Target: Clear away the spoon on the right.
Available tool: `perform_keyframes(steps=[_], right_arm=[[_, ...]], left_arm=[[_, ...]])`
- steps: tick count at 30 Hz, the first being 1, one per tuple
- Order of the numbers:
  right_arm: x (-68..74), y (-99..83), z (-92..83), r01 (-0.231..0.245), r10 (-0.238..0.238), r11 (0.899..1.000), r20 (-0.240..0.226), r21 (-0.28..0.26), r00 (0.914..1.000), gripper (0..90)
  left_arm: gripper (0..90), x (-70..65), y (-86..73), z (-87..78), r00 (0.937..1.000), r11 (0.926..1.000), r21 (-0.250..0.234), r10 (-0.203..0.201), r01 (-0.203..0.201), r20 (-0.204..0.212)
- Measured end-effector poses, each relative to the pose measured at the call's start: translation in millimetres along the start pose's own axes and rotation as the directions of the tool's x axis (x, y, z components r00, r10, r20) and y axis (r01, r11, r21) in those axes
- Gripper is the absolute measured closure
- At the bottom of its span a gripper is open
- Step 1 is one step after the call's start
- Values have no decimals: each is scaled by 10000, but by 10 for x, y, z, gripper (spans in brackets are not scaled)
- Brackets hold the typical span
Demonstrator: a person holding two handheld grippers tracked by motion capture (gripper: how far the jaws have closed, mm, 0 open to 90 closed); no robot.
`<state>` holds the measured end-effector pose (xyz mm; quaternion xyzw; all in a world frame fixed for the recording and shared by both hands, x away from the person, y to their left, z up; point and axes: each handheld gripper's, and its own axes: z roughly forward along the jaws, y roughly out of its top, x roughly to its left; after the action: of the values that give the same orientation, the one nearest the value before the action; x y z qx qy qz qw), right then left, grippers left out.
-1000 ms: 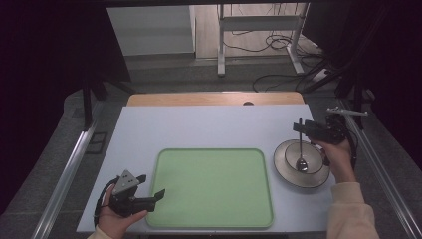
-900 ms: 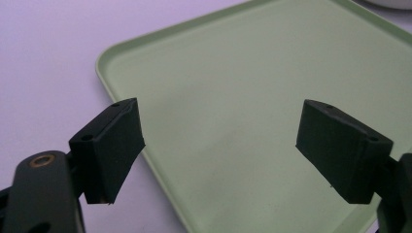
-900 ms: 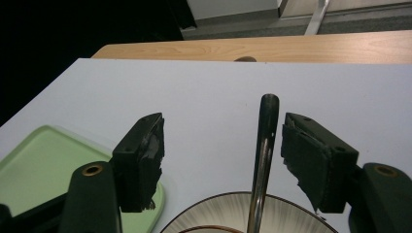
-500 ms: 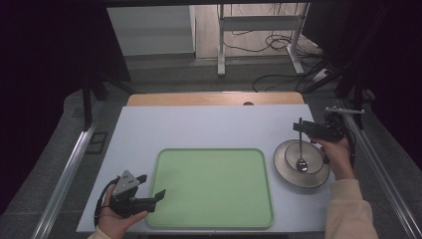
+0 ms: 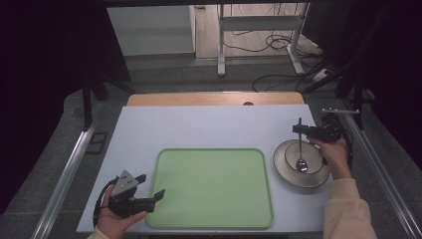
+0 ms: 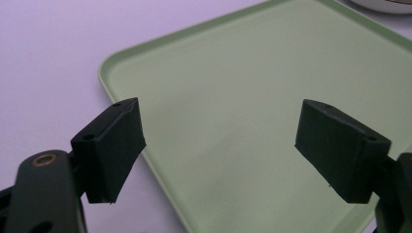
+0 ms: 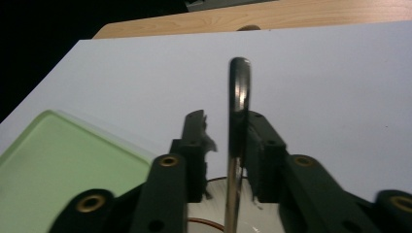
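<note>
Okay, my right gripper is over the far rim of the silver bowl on the right of the white table. Its jaws sit narrow around a metal spoon. In the right gripper view the spoon handle stands upright, lying against one jaw, with a thin gap to the other, so I can't call it a firm clamp. The spoon's bowl end rests down inside the silver bowl. My left gripper sits at the near left, jaws spread wide, holding nothing, poised over the near-left corner of the green tray.
</note>
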<state>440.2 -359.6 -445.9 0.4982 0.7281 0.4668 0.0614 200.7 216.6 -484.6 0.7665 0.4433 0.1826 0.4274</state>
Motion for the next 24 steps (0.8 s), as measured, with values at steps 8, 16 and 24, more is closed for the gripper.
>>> perform_keyframes(steps=[8,16,24], right_arm=[[-6,2,-36,-194,194,9998,-7,7,9998,836],[-3,10,-113,-281,277,9995,-359,-133,9990,875],[26,21,-179,-164,155,9997,-597,-160,9981,882]], left_arm=[[173,2,-1,-13,10000,10000,-44,34,-35,-29],[173,5,-3,-16,10000,10000,-30,49,-49,-50],[173,9,-5,-17,10000,10000,-28,48,-48,-58]])
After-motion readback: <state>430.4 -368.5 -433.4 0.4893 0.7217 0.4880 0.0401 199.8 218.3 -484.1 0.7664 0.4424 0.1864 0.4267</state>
